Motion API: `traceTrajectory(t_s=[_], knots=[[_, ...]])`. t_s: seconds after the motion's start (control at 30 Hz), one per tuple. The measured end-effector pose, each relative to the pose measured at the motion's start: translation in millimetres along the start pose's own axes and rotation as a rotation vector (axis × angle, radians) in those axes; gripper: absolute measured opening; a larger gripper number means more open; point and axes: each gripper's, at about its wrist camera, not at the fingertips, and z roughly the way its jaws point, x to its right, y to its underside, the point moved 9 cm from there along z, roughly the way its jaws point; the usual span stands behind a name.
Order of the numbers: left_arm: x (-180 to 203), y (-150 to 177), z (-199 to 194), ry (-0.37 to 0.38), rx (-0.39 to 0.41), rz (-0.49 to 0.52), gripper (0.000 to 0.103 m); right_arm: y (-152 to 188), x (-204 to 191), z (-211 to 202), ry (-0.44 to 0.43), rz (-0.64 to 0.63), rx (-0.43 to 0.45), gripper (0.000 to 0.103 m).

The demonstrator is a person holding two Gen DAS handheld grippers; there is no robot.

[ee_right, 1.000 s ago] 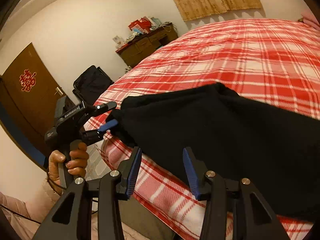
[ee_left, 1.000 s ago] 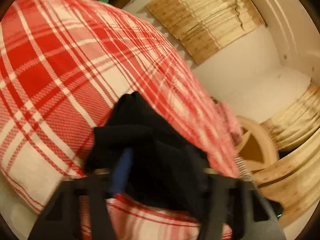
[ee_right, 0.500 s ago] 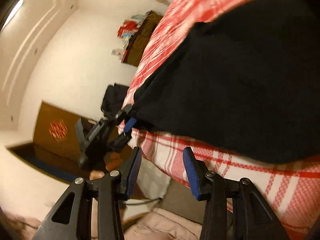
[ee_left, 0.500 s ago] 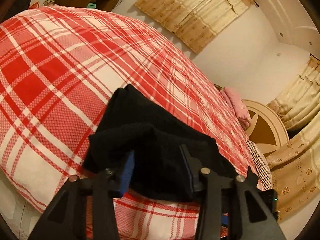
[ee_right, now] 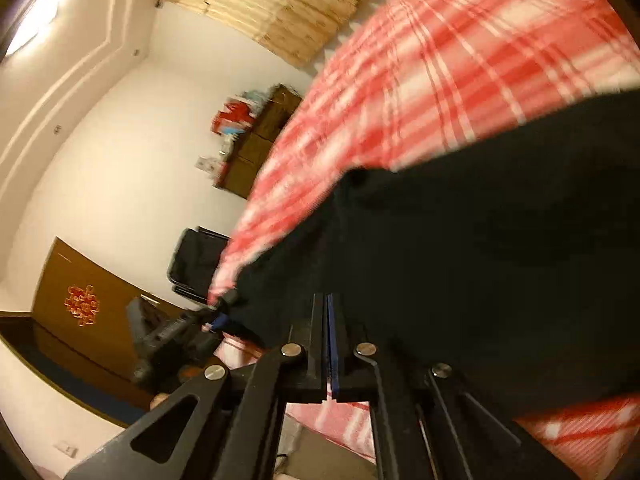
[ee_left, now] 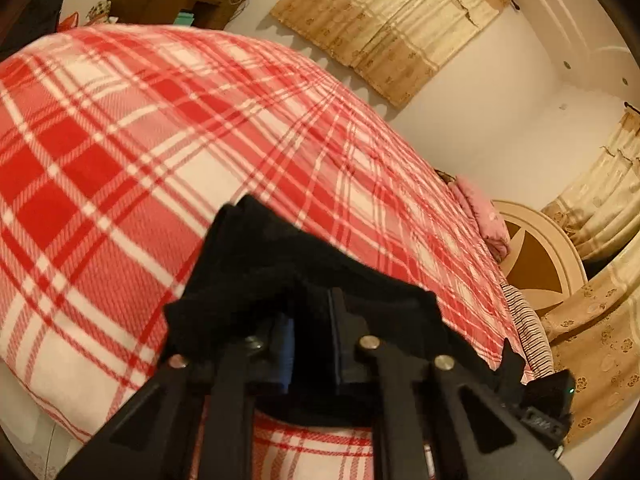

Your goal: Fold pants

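Left wrist view shows your left hand-held gripper buried in the near edge of the black pants; its fingers are drawn close with dark cloth bunched between and over them, so it looks to be pinching the hem, though the fabric hides the contact itself. The pants lie on the red plaid bed, near its front edge, with a doubled layer rising just ahead of the fingers. Holding at the edge like this makes sense: it gives you a corner to lift and carry over the rest of the garment.

Your right hand-held gripper has its fingers pressed together at the border of the pants, with only a thin blue pad line showing between them. Black cloth sits right at the tips, but I cannot tell whether any is actually caught. In the right wrist view, the left hand-held gripper holds the far corner of the same edge, well apart from the right one, so the two grips span the side of the cloth that lies along the bed.

My judgement is that a fold is about to be carried over; check the right grip before lifting, or that corner may drop.
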Motion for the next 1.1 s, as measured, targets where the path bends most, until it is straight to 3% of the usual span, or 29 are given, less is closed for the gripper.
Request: traceTrajectory(t_s=[0.13, 0.17, 0.23, 0.27, 0.3, 0.43, 0.57, 0.67, 0.77, 0.97, 1.1], knots=[[8.6, -4.2, -4.1, -0.001, 0.033, 0.061, 0.015, 26.0, -20.8, 9.0, -0.13, 0.076, -0.176, 0.002], [9.3, -4.2, -2.8, -0.007, 0.035, 0.072, 0.015, 40.7, -22.9, 16.9, -0.155, 0.12, -0.217, 0.007], [12.0, -4.8, -2.1, -0.002, 0.038, 0.075, 0.015, 62.5, -17.4, 32.1, -0.174, 0.215, -0.274, 0.053], [13.9, -6.7, -3.5, 0.008, 0.044, 0.073, 0.015, 67.0, -12.6, 36.1, -0.181, 0.251, -0.265, 0.084], [17.0, -9.5, -7.6, 0.025, 0.057, 0.072, 0.015, 71.7, -8.7, 40.3, -0.183, 0.276, -0.254, 0.086], [29.6, -21.2, -24.9, 0.063, 0.103, 0.099, 0.015, 72.8, 4.5, 50.3, -0.145, 0.319, -0.209, 0.084], [37.9, -24.6, -28.2, 0.069, 0.119, 0.122, 0.015, 53.3, 18.1, 42.8, -0.096, 0.303, -0.124, 0.034], [34.8, -22.2, -21.2, 0.053, 0.11, 0.13, 0.015, 43.5, 28.8, 38.7, -0.094, 0.354, -0.09, 0.032], [30.4, -23.6, -16.5, 0.042, 0.103, 0.126, 0.015, 25.2, 14.5, 31.4, -0.039, 0.229, -0.052, 0.004], [42.8, -34.8, -19.7, 0.066, 0.136, 0.155, 0.015, -41.7, -32.7, -6.6, 0.008, -0.028, 0.093, 0.004], [51.1, -26.3, -26.0, 0.094, 0.165, 0.235, 0.015, -43.1, -39.8, -23.3, 0.064, -0.18, 0.09, 0.004]])
